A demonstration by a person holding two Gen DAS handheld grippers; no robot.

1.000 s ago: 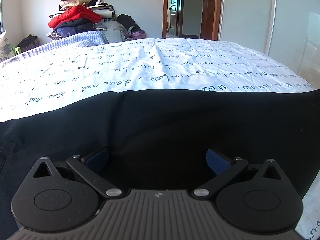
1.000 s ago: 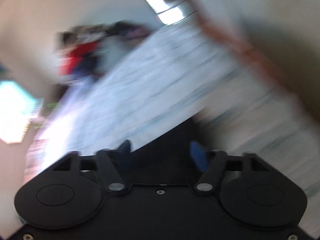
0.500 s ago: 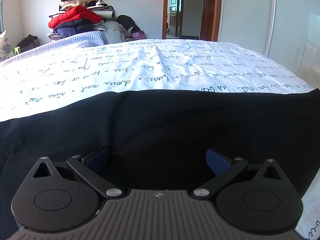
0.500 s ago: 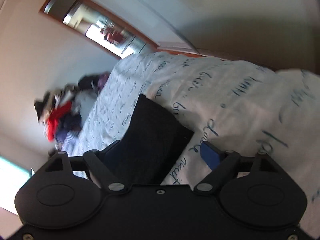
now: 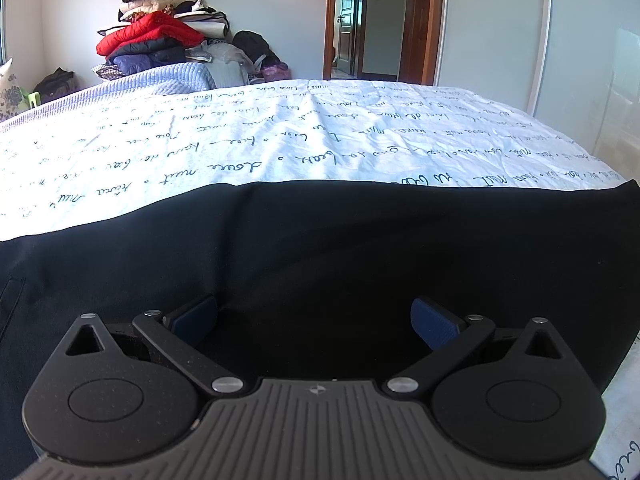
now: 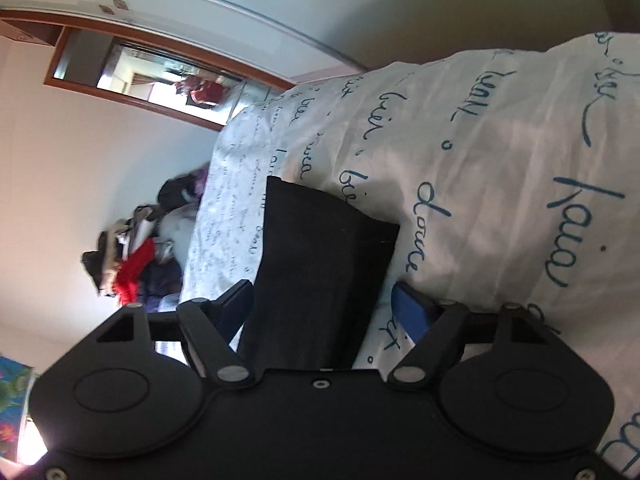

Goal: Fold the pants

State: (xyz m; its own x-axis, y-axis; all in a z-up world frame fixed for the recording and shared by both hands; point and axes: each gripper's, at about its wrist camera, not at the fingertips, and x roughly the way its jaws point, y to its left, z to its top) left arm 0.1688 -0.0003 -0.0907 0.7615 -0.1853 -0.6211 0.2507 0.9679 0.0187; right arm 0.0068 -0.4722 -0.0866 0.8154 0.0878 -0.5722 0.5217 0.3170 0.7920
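Black pants (image 5: 320, 248) lie flat across the near side of the bed. My left gripper (image 5: 314, 316) hovers low over them, its blue pads (image 5: 434, 322) wide apart with only flat fabric below. In the right wrist view the picture is rolled sideways. One narrow end of the pants (image 6: 320, 264) lies on the white sheet and runs in between the fingers of my right gripper (image 6: 324, 300). Those jaws are closing, but the right pad (image 6: 410, 308) still stands clear of the cloth.
The white bedsheet with blue handwriting (image 5: 280, 132) covers the bed. A pile of clothes with a red jacket (image 5: 152, 34) is stacked at the far left corner. An open doorway (image 5: 360, 20) and a white sliding wardrobe (image 5: 580, 60) stand beyond the bed.
The right gripper has rolled and swung toward the end of the pants, which now sits between its fingers. The left gripper's view is the same.
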